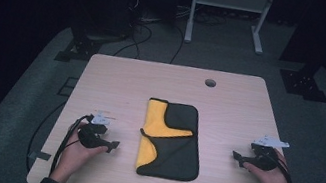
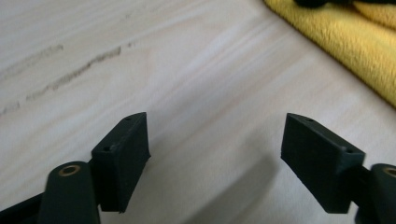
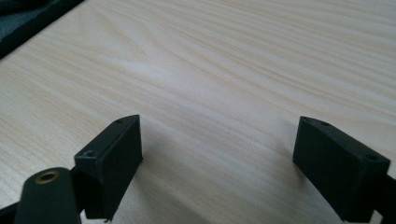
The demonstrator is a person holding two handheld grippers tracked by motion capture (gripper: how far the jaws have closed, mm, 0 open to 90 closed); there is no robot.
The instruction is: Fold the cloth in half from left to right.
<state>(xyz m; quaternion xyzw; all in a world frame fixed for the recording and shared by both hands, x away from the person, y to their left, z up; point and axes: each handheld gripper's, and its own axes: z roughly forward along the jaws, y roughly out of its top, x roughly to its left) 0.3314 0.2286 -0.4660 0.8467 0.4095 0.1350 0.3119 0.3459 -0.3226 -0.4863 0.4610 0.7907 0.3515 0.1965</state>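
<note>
A folded cloth [image 1: 171,140], yellow on one face and dark grey on the other, lies flat at the middle of the light wooden table [image 1: 117,78]. My left gripper [image 1: 113,145] rests low over the table to the left of the cloth, pointing toward it, jaws open with nothing between them. In the left gripper view the gripper [image 2: 217,161] has bare wood between its jaws and the cloth's yellow edge [image 2: 355,42] at the upper right. My right gripper [image 1: 236,159] sits to the right of the cloth, open and empty; the right gripper view of it [image 3: 219,158] has a dark cloth corner [image 3: 28,18] at top left.
A round cable hole [image 1: 210,83] sits near the table's far edge. Beyond the table are a white frame stand [image 1: 228,11], cables on the floor and dark equipment legs. The table's front edge lies just under both forearms.
</note>
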